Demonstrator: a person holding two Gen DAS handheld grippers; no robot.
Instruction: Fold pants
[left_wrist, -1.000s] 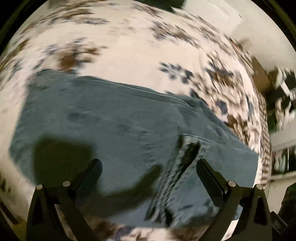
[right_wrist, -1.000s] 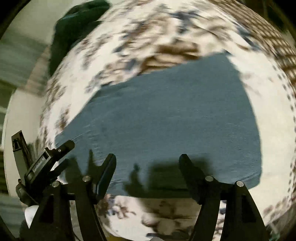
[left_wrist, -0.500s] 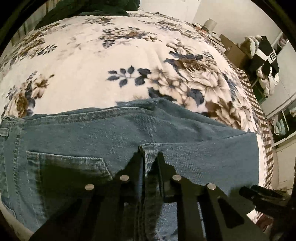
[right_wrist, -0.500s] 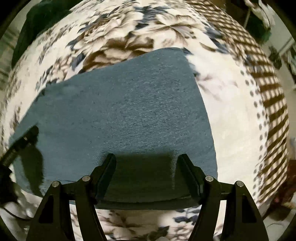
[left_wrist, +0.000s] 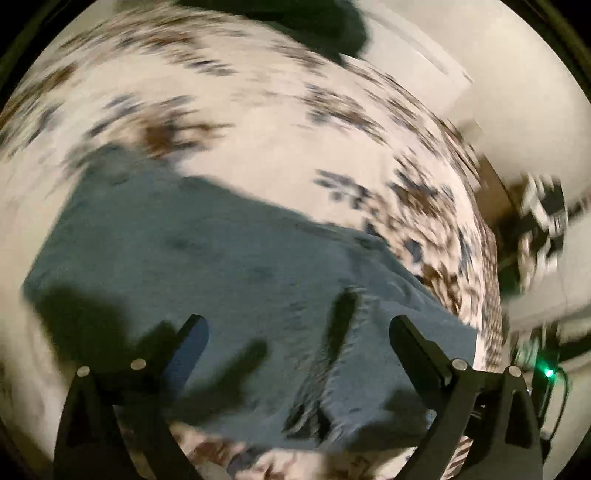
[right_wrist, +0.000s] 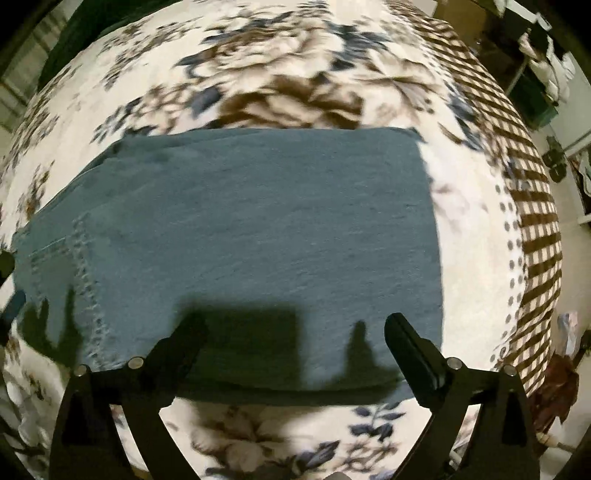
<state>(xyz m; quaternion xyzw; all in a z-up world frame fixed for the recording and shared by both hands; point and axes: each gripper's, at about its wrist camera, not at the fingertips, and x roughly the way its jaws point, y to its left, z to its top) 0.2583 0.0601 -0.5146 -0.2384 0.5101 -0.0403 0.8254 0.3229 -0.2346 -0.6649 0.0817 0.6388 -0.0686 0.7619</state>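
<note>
Blue denim pants (left_wrist: 229, 273) lie folded flat on the floral bedspread (left_wrist: 258, 140). In the right wrist view the pants (right_wrist: 258, 229) form a wide rectangle, with a stitched pocket at their left end. My left gripper (left_wrist: 297, 332) is open and empty, held above the near edge of the pants by a raised fold. My right gripper (right_wrist: 295, 330) is open and empty above the pants' near edge. Both throw shadows on the denim. The left wrist view is blurred by motion.
The floral bedspread (right_wrist: 280, 81) has a brown checked border (right_wrist: 532, 206) along its right edge, where the bed ends. A dark green bundle (left_wrist: 317, 22) lies at the far end of the bed. Shelves with clothes (left_wrist: 543, 221) stand to the right.
My left gripper was shut on the denim fold half a second ago; it has opened, let go and pulled back. My right gripper stayed open and drew back, showing more of the pants.
</note>
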